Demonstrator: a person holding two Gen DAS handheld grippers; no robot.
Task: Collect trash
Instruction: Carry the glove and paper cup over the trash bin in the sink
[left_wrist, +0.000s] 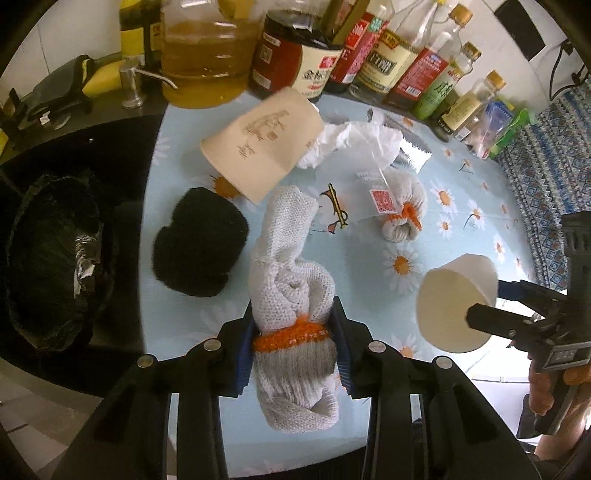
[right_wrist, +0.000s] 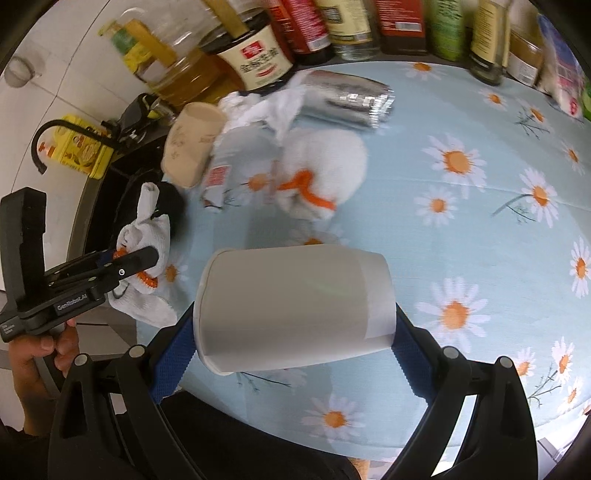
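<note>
My left gripper (left_wrist: 293, 347) is shut on a white knit glove (left_wrist: 288, 266) at its orange cuff, and the glove hangs just above the table. My right gripper (right_wrist: 291, 350) is shut on a plain white paper cup (right_wrist: 291, 310) held on its side over the daisy tablecloth (right_wrist: 480, 221). The left wrist view shows that cup (left_wrist: 458, 299) at the right. On the table lie a printed paper cup (left_wrist: 262, 144), crumpled tissue (left_wrist: 351, 140), a clear plastic wrapper (left_wrist: 362, 192), a second glove (left_wrist: 402, 210) and a black fuzzy lump (left_wrist: 199, 243).
A black bin bag (left_wrist: 51, 258) gapes open left of the table edge. Oil and sauce bottles (left_wrist: 207, 55) line the back. A silver foil packet (right_wrist: 347, 96) lies behind the tissue. A patterned cloth (left_wrist: 546, 177) covers the right side. A hand (right_wrist: 33, 354) holds the left gripper's handle.
</note>
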